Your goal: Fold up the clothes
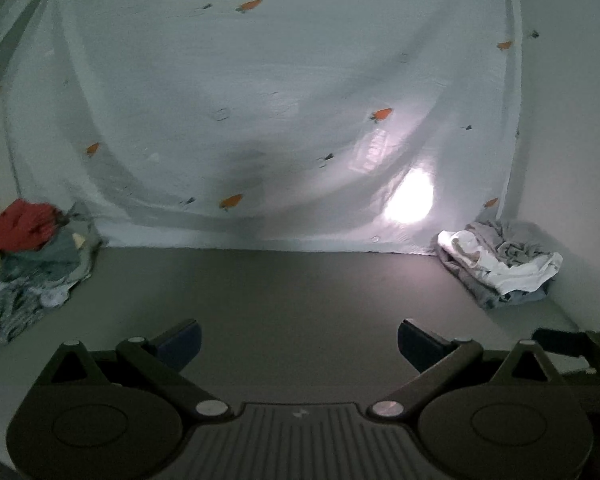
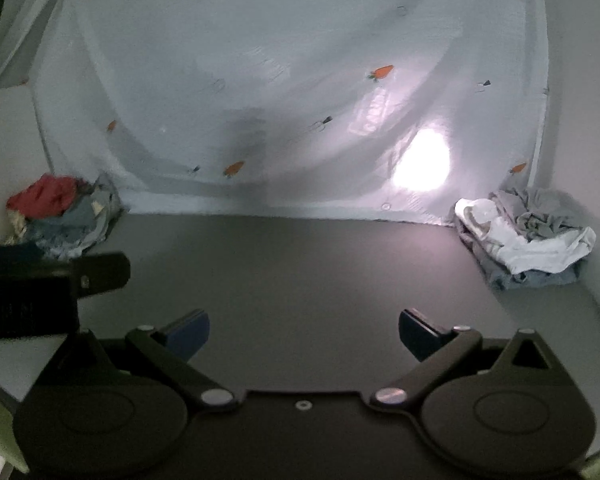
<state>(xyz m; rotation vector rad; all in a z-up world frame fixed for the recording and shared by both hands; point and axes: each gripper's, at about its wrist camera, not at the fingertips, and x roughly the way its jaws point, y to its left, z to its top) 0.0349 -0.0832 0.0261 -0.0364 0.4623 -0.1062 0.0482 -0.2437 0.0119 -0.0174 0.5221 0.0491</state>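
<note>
A heap of crumpled clothes (image 1: 32, 248), red on top of blue and grey, lies at the table's far left corner, seen as the heap (image 2: 60, 216) in the right wrist view. A smaller stack of grey and white garments (image 1: 500, 264) sits at the far right, the same stack (image 2: 528, 236) in the right view. My left gripper (image 1: 299, 344) hovers open over the bare table, nothing between its blue pads. My right gripper (image 2: 304, 334) is open and empty too. The left gripper's body (image 2: 40, 292) shows at the right view's left edge.
The dark grey table (image 1: 292, 292) stretches between the two piles. Behind it hangs a pale sheet (image 1: 260, 80) printed with small orange carrots, lit by a bright spot (image 1: 410, 200) low on the right. A pale wall (image 1: 572, 120) closes the right side.
</note>
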